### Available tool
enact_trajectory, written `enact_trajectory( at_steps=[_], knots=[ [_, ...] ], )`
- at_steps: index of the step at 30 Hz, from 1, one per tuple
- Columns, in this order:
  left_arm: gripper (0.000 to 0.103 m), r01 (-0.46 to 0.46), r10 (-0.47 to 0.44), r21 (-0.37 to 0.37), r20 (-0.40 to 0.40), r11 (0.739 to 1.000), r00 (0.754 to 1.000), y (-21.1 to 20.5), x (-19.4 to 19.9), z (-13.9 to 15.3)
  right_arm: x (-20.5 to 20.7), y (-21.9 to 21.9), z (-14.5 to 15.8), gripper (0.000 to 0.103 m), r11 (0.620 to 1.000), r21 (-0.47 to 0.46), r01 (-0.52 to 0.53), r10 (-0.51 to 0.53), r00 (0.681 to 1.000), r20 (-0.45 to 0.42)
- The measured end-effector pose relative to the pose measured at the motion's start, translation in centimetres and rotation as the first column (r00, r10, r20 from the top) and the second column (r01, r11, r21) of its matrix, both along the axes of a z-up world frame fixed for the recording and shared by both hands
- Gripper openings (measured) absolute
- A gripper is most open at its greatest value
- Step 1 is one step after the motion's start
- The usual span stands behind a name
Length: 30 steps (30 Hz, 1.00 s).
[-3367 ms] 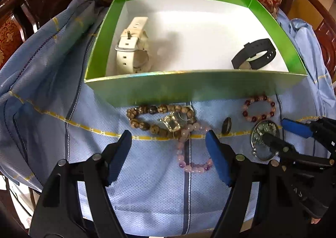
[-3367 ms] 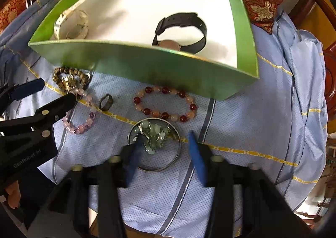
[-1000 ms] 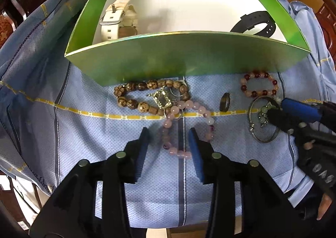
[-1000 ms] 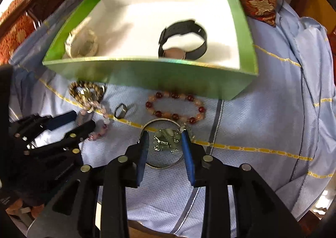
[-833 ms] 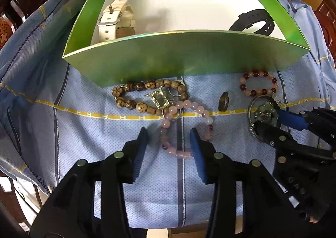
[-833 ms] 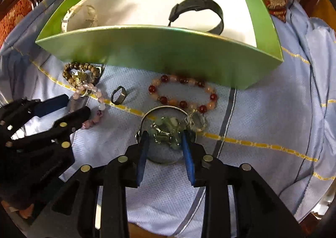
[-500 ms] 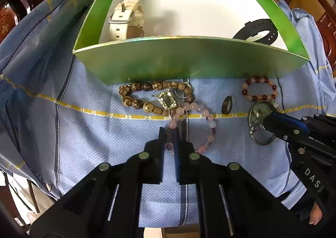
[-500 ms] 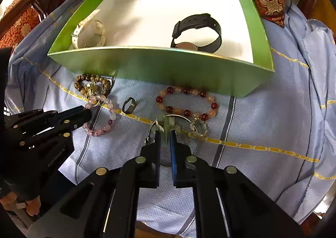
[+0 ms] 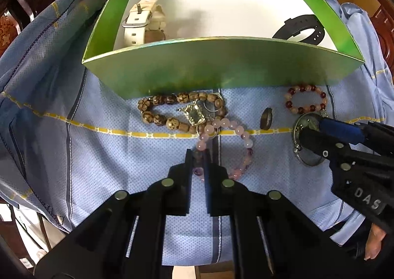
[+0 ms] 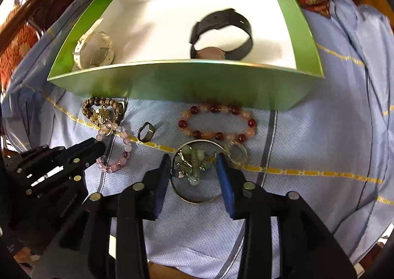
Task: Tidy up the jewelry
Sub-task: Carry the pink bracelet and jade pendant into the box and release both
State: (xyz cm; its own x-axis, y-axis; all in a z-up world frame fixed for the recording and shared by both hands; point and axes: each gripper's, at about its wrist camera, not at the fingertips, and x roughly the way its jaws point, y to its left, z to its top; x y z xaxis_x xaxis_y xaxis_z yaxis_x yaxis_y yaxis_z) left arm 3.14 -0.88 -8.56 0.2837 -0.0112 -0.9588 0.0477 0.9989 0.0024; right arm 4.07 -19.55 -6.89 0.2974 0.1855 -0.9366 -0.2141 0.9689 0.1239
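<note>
My left gripper (image 9: 198, 155) is clamped on the pink bracelet (image 9: 240, 131) near the cloth's (image 9: 98, 155) front edge, while my right gripper's (image 10: 194, 163) jaws are opening around the bangle (image 10: 197, 201), pads off it, before the green box (image 10: 197, 84).

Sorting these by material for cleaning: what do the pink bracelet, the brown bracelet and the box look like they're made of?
Pink bracelet: glossy translucent beads, probably stone or glass. Brown bracelet: mottled, matte beads, likely wood or seed. Box: thin card, shiny green outside, plain white inside.
</note>
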Motion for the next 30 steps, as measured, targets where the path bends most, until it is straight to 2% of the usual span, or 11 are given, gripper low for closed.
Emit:
enact_trajectory(
  at_steps=[3, 5, 10, 14, 16, 19, 21, 23, 27, 30],
  knots=[
    [0.009, 0.005, -0.005, 0.007, 0.004, 1.0, 1.0, -0.4, -0.2, 0.1, 0.1, 0.6, -0.3, 0.01, 1.0, -0.016, -0.015, 0.015, 1.0, 0.012],
    [0.008, 0.007, -0.007, 0.002, 0.007, 1.0, 1.0, -0.6, -0.3, 0.3, 0.1, 0.7, -0.3, 0.006, 1.0, -0.016, -0.019, 0.019, 1.0, 0.013],
    [0.008, 0.0, 0.002, -0.035, 0.049, 0.999, 0.999, 0.2, -0.8, 1.8, -0.1, 0.0, 0.9, 0.006, 1.0, 0.006, -0.019, 0.019, 0.999, 0.043],
    [0.008, 0.009, -0.002, -0.071, 0.1, 0.997, 0.995, 0.5, -1.4, 3.9, -1.1, -0.7, 3.5, 0.006, 0.998, 0.058, -0.026, 0.02, 0.995, 0.101],
    [0.008, 0.023, -0.01, -0.089, 0.138, 0.996, 0.99, 0.7, -1.8, 5.6, -1.5, -1.2, 5.5, 0.006, 0.995, 0.095, -0.039, 0.025, 0.988, 0.153],
    [0.008, 0.041, -0.014, -0.113, 0.235, 0.993, 0.972, 1.6, -2.2, 9.3, -1.9, -1.9, 8.6, 0.006, 0.989, 0.14, -0.048, 0.011, 0.968, 0.251],
    [0.008, 0.043, -0.008, -0.114, 0.29, 0.993, 0.957, 2.0, -2.2, 11.3, -1.8, -2.5, 10.7, 0.006, 0.983, 0.179, -0.04, -0.022, 0.943, 0.332],
    [0.008, 0.03, 0.009, -0.113, 0.327, 0.993, 0.945, 2.3, -1.0, 13.3, -1.2, -3.0, 11.9, 0.006, 0.982, 0.186, -0.022, -0.05, 0.927, 0.371],
    [0.008, 0.032, 0.006, -0.107, 0.337, 0.994, 0.941, 2.9, 2.5, 14.2, 1.6, -2.9, 11.8, 0.006, 0.985, 0.173, -0.003, -0.064, 0.922, 0.381],
    [0.008, 0.012, 0.012, -0.071, 0.323, 0.997, 0.946, 3.0, 5.4, 12.6, 3.8, -3.0, 10.0, 0.006, 0.99, 0.139, 0.025, -0.073, 0.933, 0.353]
  ],
)
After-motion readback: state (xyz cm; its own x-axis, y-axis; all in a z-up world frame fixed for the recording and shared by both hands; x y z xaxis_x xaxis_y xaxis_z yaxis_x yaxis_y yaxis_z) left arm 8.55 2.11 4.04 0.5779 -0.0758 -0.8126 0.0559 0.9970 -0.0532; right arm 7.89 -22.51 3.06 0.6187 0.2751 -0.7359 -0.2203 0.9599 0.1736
